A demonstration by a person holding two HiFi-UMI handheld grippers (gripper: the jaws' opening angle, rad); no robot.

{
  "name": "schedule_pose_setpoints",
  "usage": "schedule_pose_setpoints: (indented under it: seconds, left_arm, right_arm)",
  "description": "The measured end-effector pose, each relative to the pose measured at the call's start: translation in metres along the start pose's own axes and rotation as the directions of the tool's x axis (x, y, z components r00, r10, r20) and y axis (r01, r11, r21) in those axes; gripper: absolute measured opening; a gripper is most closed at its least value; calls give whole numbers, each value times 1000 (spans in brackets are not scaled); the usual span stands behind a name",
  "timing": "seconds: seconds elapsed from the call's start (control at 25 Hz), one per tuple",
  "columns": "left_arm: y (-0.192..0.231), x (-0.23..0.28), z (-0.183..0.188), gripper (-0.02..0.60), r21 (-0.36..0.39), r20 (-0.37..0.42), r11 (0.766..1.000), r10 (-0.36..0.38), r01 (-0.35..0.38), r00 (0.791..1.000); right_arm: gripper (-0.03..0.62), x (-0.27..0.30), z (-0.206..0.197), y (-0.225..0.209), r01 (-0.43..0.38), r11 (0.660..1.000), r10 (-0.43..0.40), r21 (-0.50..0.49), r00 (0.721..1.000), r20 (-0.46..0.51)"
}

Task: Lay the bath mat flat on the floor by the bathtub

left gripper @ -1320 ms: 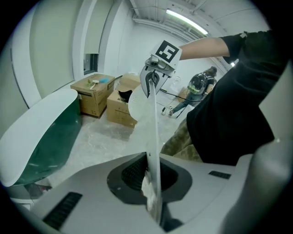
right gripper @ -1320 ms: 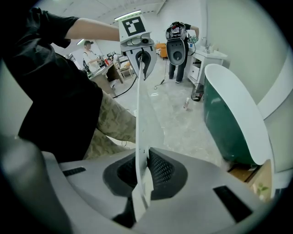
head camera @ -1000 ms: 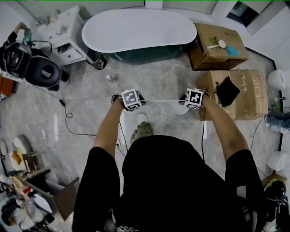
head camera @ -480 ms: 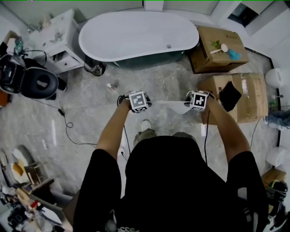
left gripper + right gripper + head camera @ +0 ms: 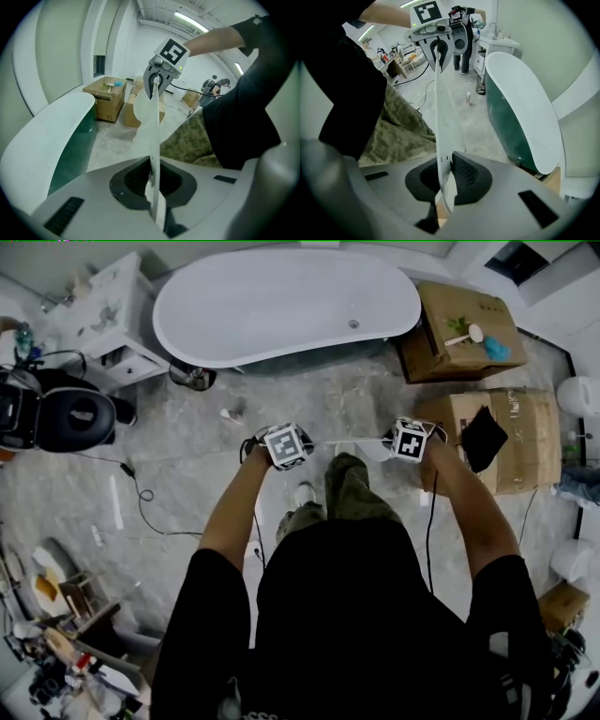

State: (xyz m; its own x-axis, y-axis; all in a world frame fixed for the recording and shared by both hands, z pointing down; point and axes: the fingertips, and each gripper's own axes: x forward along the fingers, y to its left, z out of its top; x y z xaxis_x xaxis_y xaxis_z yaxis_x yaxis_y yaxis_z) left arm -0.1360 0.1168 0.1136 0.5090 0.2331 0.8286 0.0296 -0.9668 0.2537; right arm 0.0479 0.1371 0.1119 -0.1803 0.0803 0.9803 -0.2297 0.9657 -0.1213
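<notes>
The mat (image 5: 364, 447) hangs stretched and on edge in the air between the two tongs, its long axis running left to right, roughly parallel to the tub (image 5: 281, 301) ahead. Below is grey marbled floor (image 5: 187, 493), with cardboard boxes (image 5: 459, 324) to the right and a white cabinet (image 5: 103, 310) to the left. Both forearms reach forward. The left tongs (image 5: 152, 187) and the right tongs (image 5: 443, 180) face each other, each clamped tight on one end of the mat.
</notes>
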Motion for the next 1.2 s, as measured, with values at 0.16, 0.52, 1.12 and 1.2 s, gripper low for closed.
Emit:
schedule_pose_setpoints:
  seconds: [0.16,0.52,1.12,1.2]
  left_arm:
    - [34,7,12,25,-55,4,998,24,-24,1000]
    - [70,37,27,25,-140,-8,990,30,-30,1000]
    - [126,130,-10,25,-305,-89,925,207,-224,974]
    - [133,146,-23,25,-361,-78,894,256,-267,963]
  right_arm:
    - [29,8,-7,-40,-11,1000,10,5,998,55]
    - [29,30,-28,-98,-91,995,92,-35,995,45]
    - [29,138,-53,-149,-137,986,144,-98,987,73]
    - [29,157,-54,-156,-106,990,112,-98,992,63]
